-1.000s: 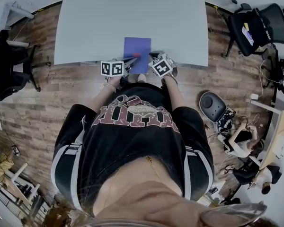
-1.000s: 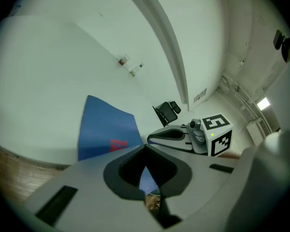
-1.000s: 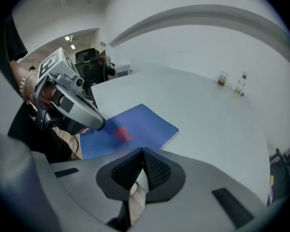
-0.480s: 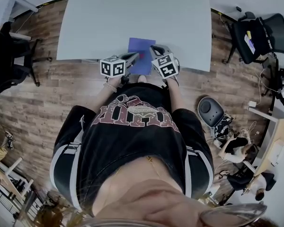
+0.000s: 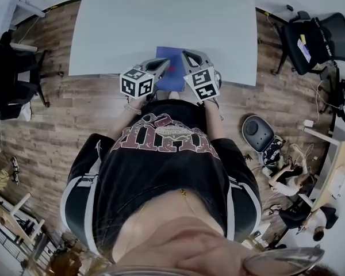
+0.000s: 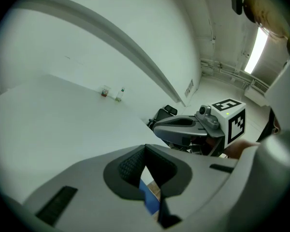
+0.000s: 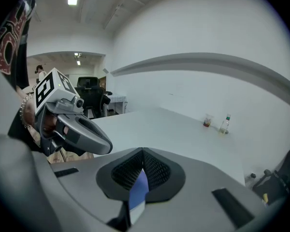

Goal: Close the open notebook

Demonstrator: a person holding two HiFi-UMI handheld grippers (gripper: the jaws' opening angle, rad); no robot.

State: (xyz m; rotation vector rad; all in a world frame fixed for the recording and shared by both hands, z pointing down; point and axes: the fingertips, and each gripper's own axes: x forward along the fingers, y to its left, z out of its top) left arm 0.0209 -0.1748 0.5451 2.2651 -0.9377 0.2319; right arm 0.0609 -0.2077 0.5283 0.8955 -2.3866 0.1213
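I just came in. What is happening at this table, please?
A person stands at the near edge of a grey table, holding a gripper in each hand over a blue notebook. The left gripper and the right gripper both have their jaws together and hold nothing. The notebook lies flat on the table and shows only its blue face, so it looks closed.

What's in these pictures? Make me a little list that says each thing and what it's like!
table: big, grey
notebook: blue, flat on the table near the person
left gripper: over the notebook, jaws shut, holding nothing
right gripper: beside the left one, jaws shut, holding nothing
far end of table: small bottle and cup
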